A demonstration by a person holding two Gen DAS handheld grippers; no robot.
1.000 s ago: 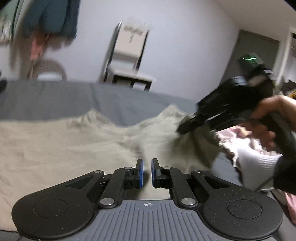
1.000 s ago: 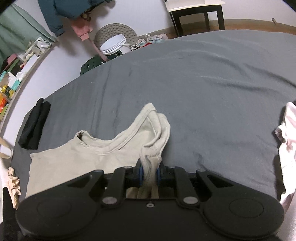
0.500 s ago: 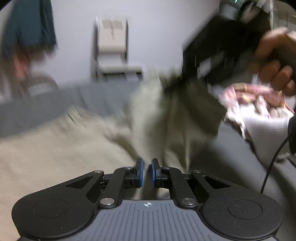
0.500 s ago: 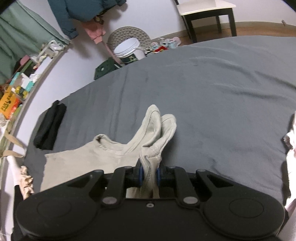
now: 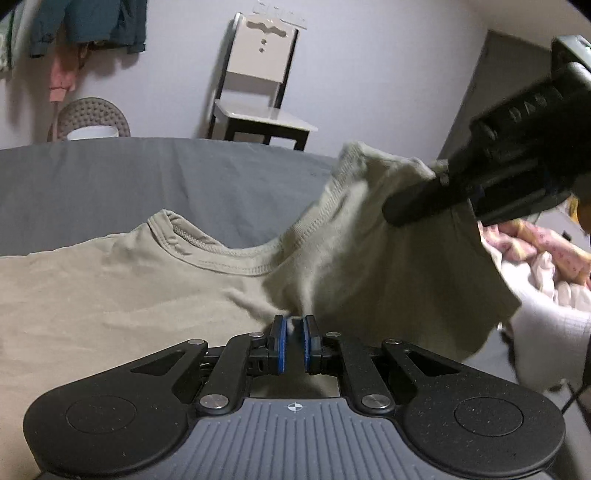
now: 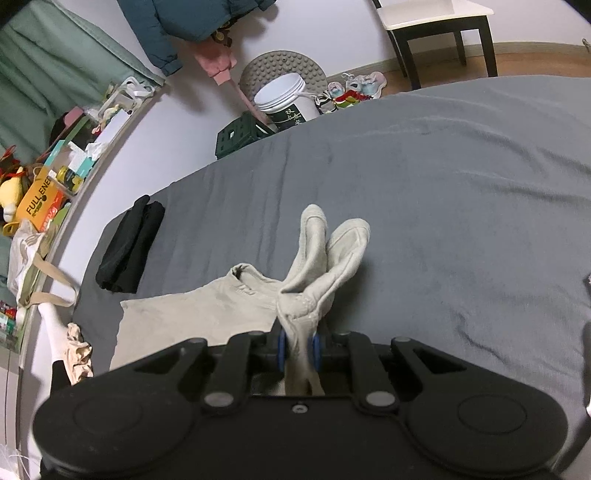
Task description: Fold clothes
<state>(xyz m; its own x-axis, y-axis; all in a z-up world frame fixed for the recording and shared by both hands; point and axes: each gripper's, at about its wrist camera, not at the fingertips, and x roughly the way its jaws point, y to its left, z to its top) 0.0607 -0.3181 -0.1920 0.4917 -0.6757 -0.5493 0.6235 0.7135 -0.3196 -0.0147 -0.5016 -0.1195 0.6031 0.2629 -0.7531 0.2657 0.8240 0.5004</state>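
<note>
One grey bed [image 6: 443,192], beige shirt [image 5: 110,295], chair [image 5: 258,92] by wall

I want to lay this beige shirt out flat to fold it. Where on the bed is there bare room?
Bare grey sheet stretches beyond the beige shirt toward the chair. The black folded garment takes the left edge; pink clothes crowd the right.

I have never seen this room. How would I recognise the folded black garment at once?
Find the grey bed sheet that fills the right wrist view. At its far left edge, beyond the beige T-shirt, lies the folded black garment. It is the only dark item there, a narrow flat bundle.
</note>
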